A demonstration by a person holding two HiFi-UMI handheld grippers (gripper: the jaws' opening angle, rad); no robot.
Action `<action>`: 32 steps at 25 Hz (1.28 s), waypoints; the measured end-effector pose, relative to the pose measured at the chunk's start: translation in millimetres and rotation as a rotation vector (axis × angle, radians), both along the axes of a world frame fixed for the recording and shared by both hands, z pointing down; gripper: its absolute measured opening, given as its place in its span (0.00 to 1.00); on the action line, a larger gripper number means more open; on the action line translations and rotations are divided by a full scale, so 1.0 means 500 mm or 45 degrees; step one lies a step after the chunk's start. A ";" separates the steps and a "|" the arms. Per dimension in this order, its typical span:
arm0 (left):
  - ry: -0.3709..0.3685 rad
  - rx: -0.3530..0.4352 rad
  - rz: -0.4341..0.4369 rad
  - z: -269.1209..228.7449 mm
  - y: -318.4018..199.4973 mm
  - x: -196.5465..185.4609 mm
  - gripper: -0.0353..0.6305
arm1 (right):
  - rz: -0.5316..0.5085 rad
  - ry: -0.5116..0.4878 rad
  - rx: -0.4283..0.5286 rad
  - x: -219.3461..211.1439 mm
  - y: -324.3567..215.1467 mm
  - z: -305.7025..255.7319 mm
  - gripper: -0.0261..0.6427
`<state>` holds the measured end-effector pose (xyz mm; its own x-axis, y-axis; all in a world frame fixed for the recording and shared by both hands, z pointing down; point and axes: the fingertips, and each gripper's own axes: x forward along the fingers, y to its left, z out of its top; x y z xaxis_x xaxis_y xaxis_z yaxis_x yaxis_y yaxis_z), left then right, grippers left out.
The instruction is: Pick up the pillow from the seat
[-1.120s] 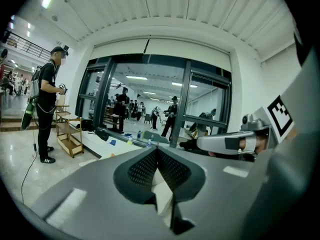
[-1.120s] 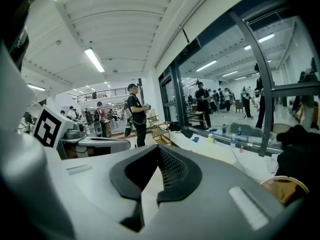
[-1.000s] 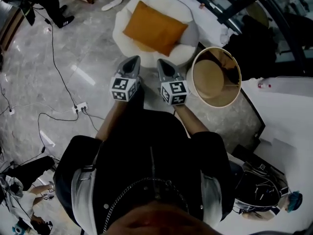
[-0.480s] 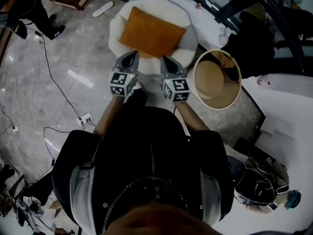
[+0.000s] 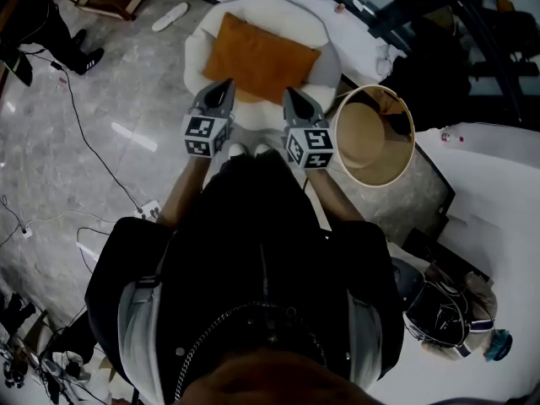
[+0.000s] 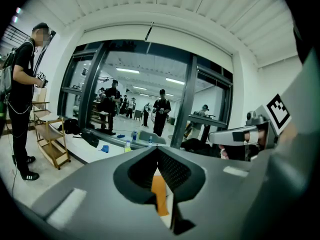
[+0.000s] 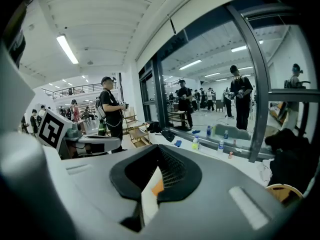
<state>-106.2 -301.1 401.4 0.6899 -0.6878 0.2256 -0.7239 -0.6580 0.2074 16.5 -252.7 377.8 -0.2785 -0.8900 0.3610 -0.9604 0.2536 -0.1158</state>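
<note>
Left hand-held gripper and right hand-held gripper are pressed together, empty; best spread both before pinching the pillow at 12 o'clock on the seat.

l gripper & r gripper side by side, jaws together. orange pillow on white seat just ahead of fingertips, contact unclear. tan shade right of r fingers.
</note>
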 end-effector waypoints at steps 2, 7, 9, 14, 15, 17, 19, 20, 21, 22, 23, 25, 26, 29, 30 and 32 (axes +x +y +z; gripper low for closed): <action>-0.003 0.005 0.000 -0.006 -0.013 0.005 0.07 | 0.004 -0.002 0.003 0.008 -0.015 -0.006 0.04; -0.008 0.008 -0.012 -0.003 -0.033 -0.012 0.07 | -0.012 -0.005 0.031 -0.007 -0.045 -0.014 0.04; -0.017 0.008 -0.013 0.000 -0.052 -0.010 0.07 | -0.008 -0.012 0.040 -0.001 -0.066 -0.018 0.04; -0.046 0.014 -0.015 0.010 -0.101 0.018 0.07 | 0.007 -0.030 0.054 0.044 -0.110 -0.012 0.04; -0.052 0.014 -0.015 0.014 -0.110 0.025 0.07 | 0.013 -0.033 0.057 0.054 -0.118 -0.009 0.04; -0.064 0.014 -0.019 0.024 -0.130 0.040 0.07 | 0.021 -0.044 0.064 0.074 -0.135 -0.003 0.04; -0.075 0.015 -0.029 0.029 -0.151 0.059 0.07 | 0.016 -0.052 0.067 0.097 -0.153 0.003 0.04; -0.080 0.016 -0.035 0.030 -0.161 0.070 0.07 | 0.012 -0.054 0.066 0.110 -0.162 0.006 0.04; -0.085 0.019 -0.040 0.030 -0.170 0.082 0.07 | 0.009 -0.058 0.064 0.124 -0.171 0.009 0.04; -0.089 0.023 -0.043 0.030 -0.179 0.095 0.07 | 0.008 -0.061 0.063 0.139 -0.179 0.012 0.04; -0.093 0.028 -0.043 0.029 -0.188 0.108 0.07 | 0.007 -0.063 0.064 0.154 -0.187 0.013 0.04; -0.098 0.040 -0.040 0.028 -0.208 0.134 0.07 | 0.006 -0.059 0.068 0.185 -0.205 0.015 0.04; -0.098 0.044 -0.039 0.030 -0.218 0.146 0.07 | 0.006 -0.054 0.071 0.200 -0.214 0.018 0.04; -0.100 0.048 -0.039 0.047 -0.239 0.178 0.07 | 0.013 -0.043 0.081 0.241 -0.229 0.033 0.04; -0.102 0.048 -0.040 0.057 -0.246 0.188 0.07 | 0.018 -0.040 0.087 0.255 -0.232 0.040 0.04; -0.103 0.053 -0.039 0.084 -0.262 0.207 0.07 | 0.029 -0.038 0.098 0.282 -0.239 0.063 0.04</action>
<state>-2.7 -432.3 443.2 0.6488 -0.7185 0.2505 -0.7573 -0.6420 0.1201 157.4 -372.4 409.1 -0.2672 -0.9212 0.2828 -0.9625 0.2407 -0.1254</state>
